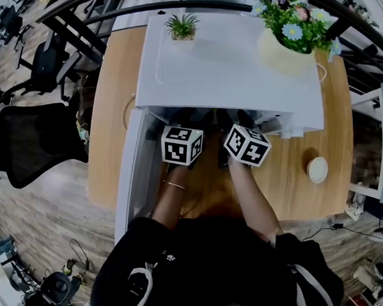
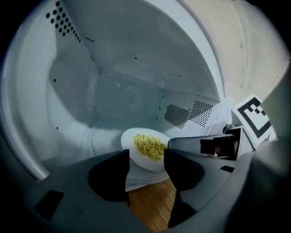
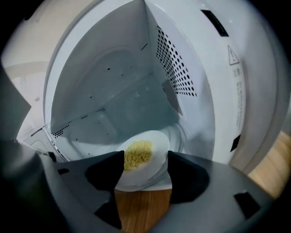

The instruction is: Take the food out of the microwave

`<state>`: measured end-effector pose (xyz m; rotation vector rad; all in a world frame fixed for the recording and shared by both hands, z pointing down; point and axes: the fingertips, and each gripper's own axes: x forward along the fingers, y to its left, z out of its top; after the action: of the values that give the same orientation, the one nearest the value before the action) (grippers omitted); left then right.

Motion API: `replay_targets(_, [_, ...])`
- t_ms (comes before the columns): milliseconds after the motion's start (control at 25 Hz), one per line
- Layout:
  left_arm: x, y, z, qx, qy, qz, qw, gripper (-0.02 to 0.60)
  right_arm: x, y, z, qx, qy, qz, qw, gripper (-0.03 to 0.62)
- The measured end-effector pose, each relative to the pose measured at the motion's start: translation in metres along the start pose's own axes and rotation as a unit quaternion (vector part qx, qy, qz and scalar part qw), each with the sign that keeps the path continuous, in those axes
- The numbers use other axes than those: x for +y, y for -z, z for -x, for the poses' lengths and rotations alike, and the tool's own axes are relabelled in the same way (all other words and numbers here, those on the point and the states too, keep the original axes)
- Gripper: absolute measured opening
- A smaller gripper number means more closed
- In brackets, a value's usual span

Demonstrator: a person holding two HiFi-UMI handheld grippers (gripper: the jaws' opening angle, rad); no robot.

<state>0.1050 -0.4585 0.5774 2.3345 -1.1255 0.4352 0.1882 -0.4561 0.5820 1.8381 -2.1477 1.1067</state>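
Food plate (image 2: 129, 140) inside open microwave (image 2: 113, 68)

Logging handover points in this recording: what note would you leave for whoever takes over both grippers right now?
Left gripper: jaws apart, tips at the plate, no grip seen.
Right gripper: the same, jaws apart at the plate.
The plate with yellow food sits inside the microwave, near the front.
Done: door open, both grippers at the opening.
Left: grip the plate, bring it out level, probably set it on the table.
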Motion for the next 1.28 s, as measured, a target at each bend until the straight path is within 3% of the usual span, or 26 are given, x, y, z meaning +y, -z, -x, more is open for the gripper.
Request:
replay_targets(280, [-0.014,0.011,0.016,-0.006,0.007,0.014,0.9999,0.218,0.002,0.015,0.016,0.011,-0.014,-0.004,1.000,0.284])
replay_targets(360, [-0.021,0.012,0.019,-0.010,0.018,0.020,0.9996,0.175,0.007,0.020,0.019,0.015,-0.026,-0.010,1.000,0.254])
replay_targets(600, [-0.002,0.011,0.033,-0.020,-0.012,0.027,0.9994,0.175,-0.008,0.016,0.029,0.005,-0.015,-0.008,1.000,0.238])
replay_targets(680, [-0.001,0.012,0.038,-0.025,-0.015,0.040,0.9987,0.175,-0.011,0.018,0.030,0.007,-0.021,-0.027,0.999,0.236])
replay_targets(800, [-0.001,0.024,0.040,-0.025,-0.013,0.088,0.9957,0.175,-0.007,0.028,0.032,0.016,-0.046,-0.087,0.995,0.179])
replay_targets(960, [0.001,0.037,0.040,-0.038,0.000,0.196,0.9798,0.175,0.002,0.040,0.029,0.027,-0.084,-0.179,0.980,0.167])
replay_targets(1160, [0.003,0.047,0.031,-0.064,0.032,0.317,0.9458,0.173,0.010,0.050,0.020,0.030,-0.120,-0.292,0.948,0.132])
replay_targets(1280, [0.002,0.045,0.024,-0.081,0.050,0.364,0.9266,0.159,0.009,0.052,0.016,0.028,-0.120,-0.317,0.940,0.101])
